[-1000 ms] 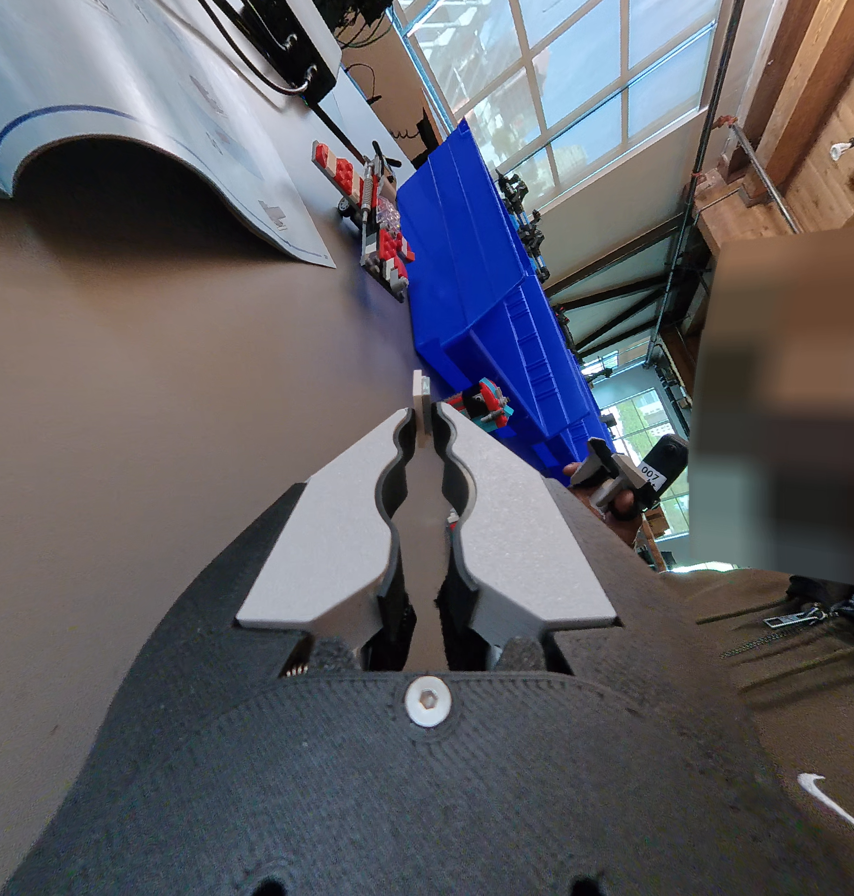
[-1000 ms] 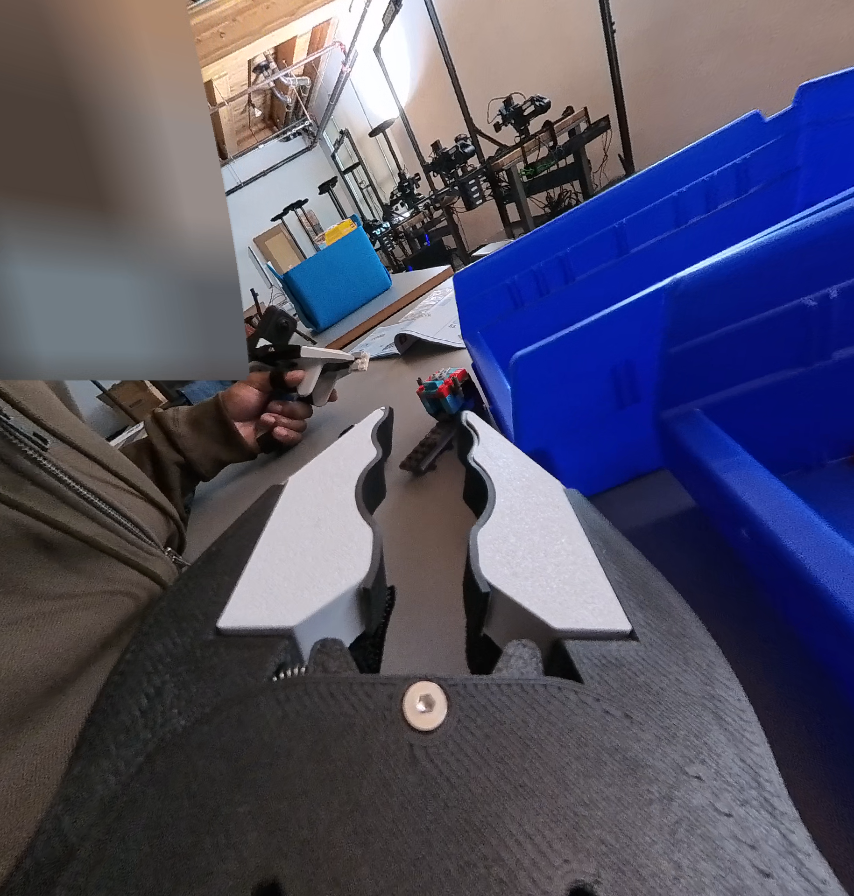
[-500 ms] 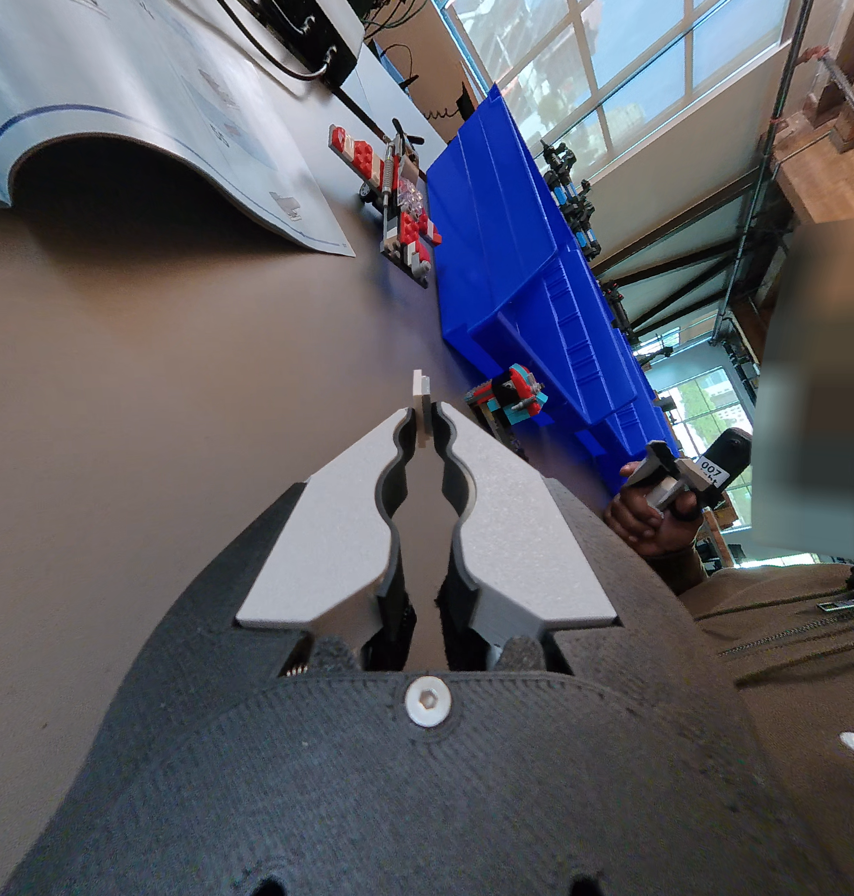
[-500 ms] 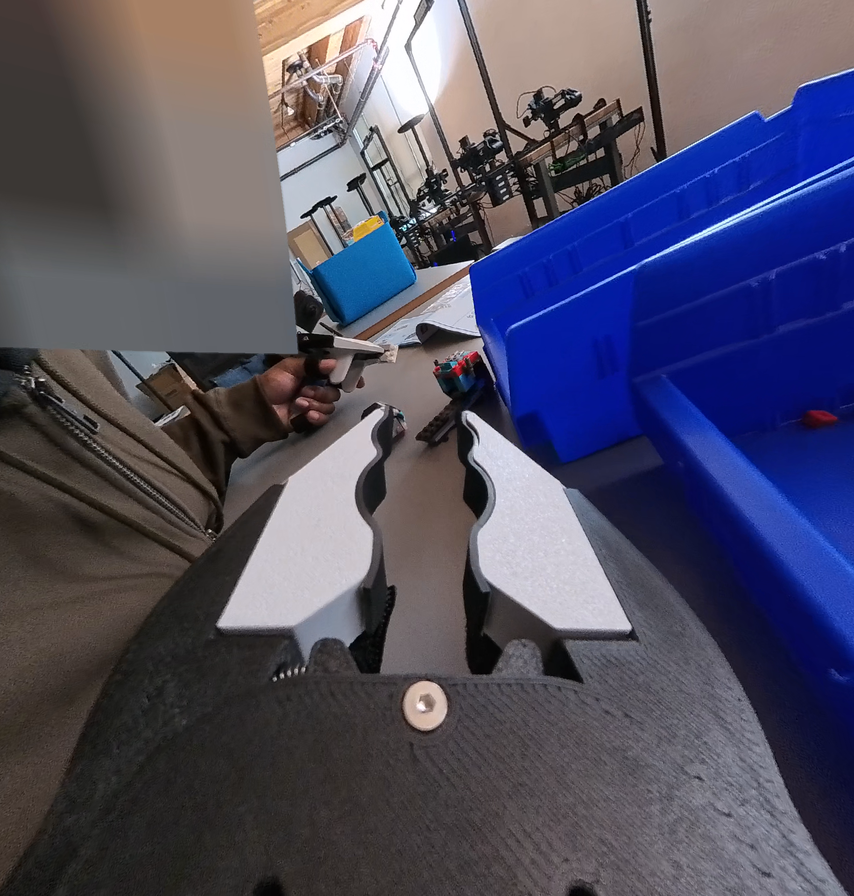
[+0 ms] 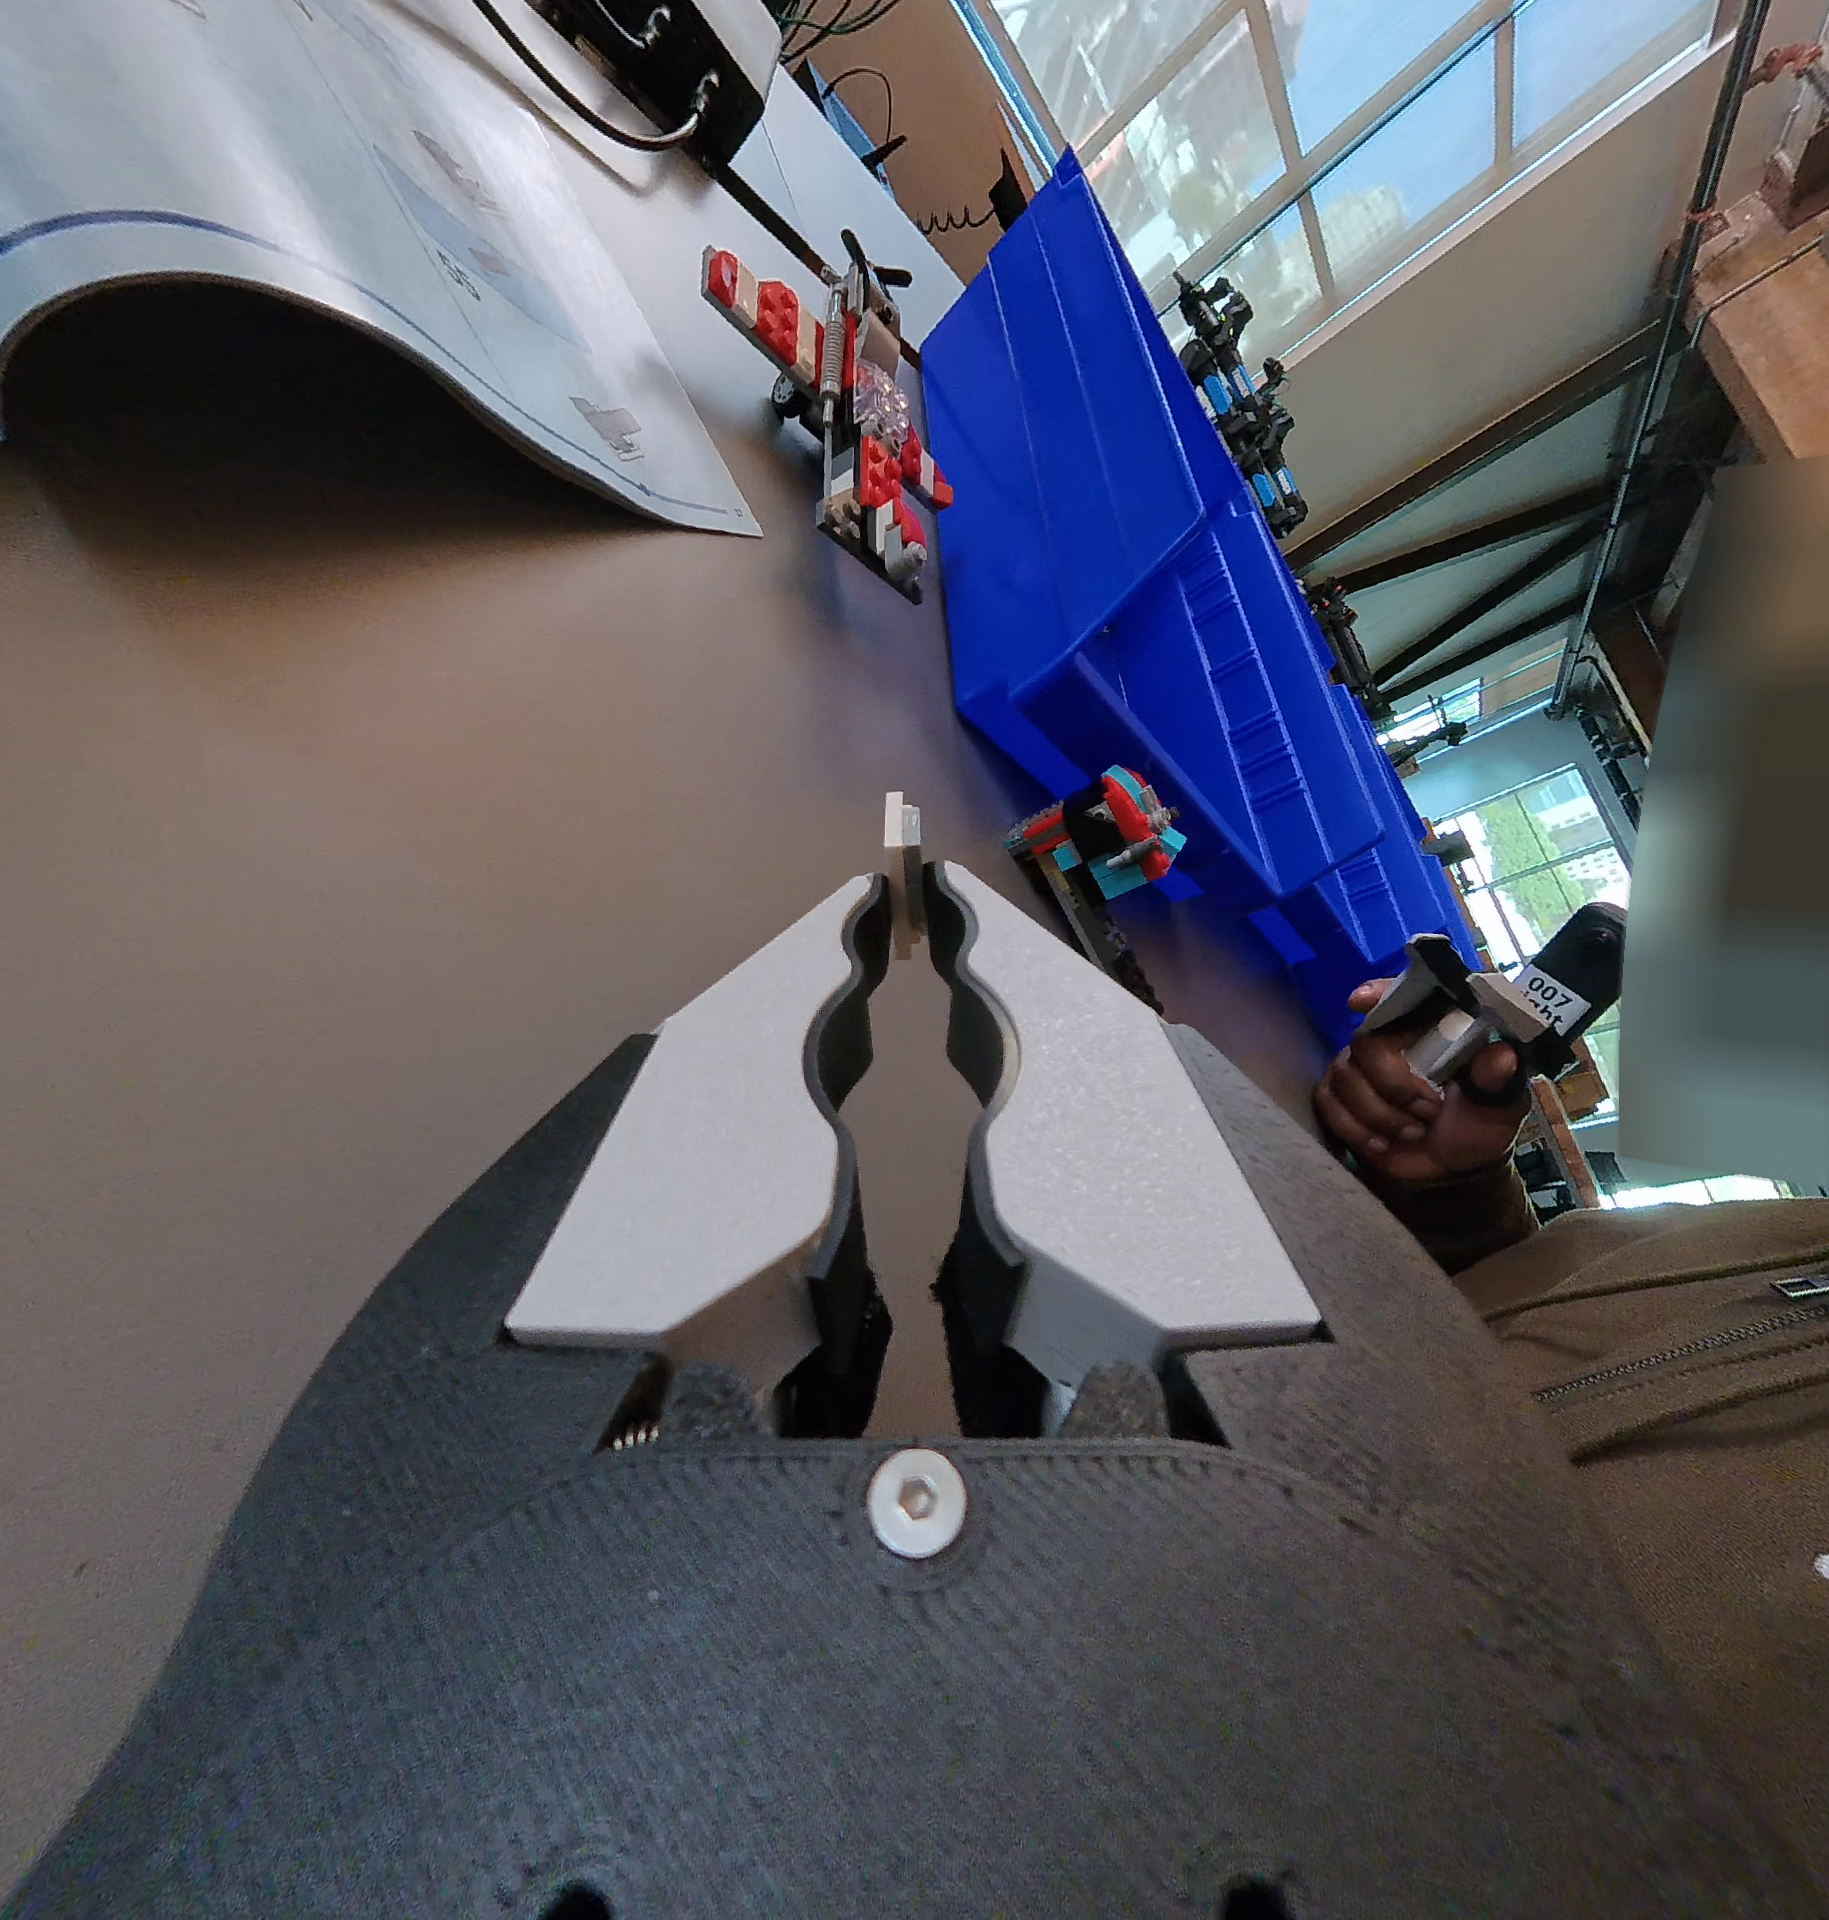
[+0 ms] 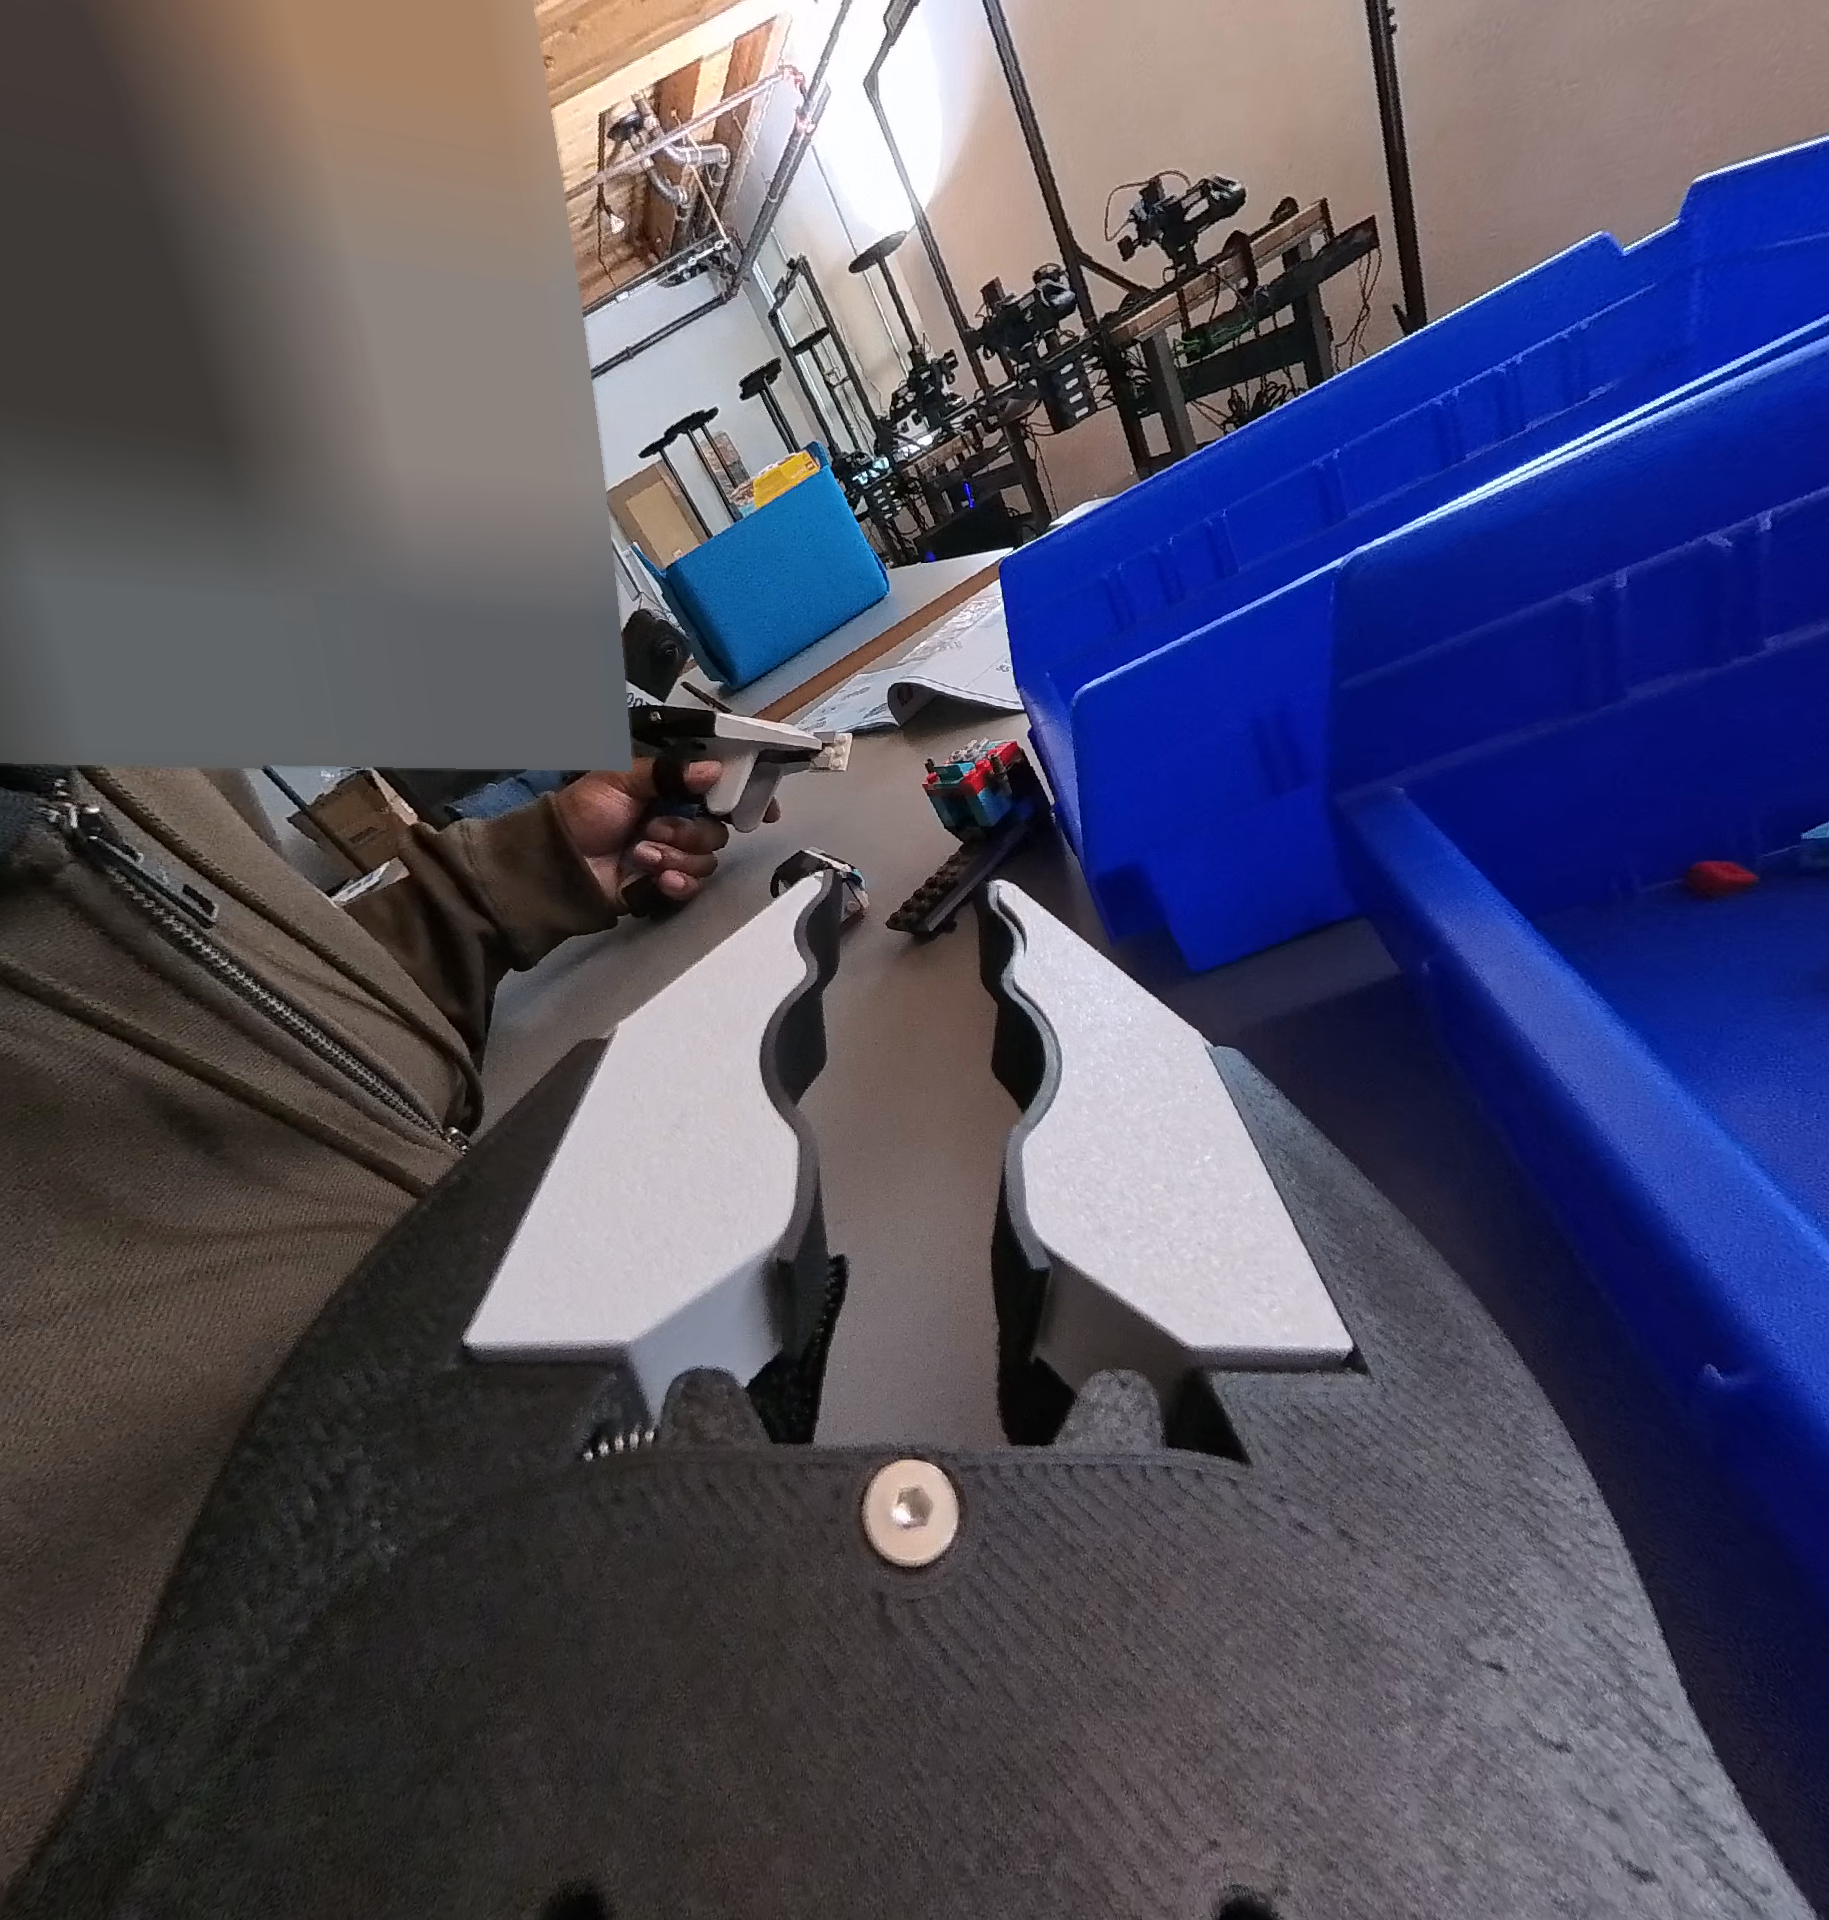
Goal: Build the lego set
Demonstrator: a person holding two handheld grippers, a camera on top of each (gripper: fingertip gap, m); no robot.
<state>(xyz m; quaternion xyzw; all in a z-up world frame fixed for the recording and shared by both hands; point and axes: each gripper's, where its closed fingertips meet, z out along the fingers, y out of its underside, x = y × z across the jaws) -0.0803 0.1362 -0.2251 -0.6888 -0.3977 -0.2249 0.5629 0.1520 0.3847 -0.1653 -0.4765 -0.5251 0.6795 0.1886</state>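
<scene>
My left gripper (image 5: 905,896) is clamped on a thin pale plate (image 5: 902,831), both pads pressing its faces, held on edge above the bare worktop (image 5: 370,779). Over the past second only my view has swung; the grip is unchanged. Beyond the plate, a red-and-teal model (image 5: 1118,831) stands beside the blue bins (image 5: 1149,540). My right gripper (image 6: 905,899) has its jaws apart and empty, near a dark strip (image 6: 951,883) and a small part (image 6: 822,868).

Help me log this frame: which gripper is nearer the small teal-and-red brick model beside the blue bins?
Right, probably. The right gripper points at the teal-and-red model, just past its open fingertips. The left gripper, clamping a pale plate, sits off to its side.
</scene>
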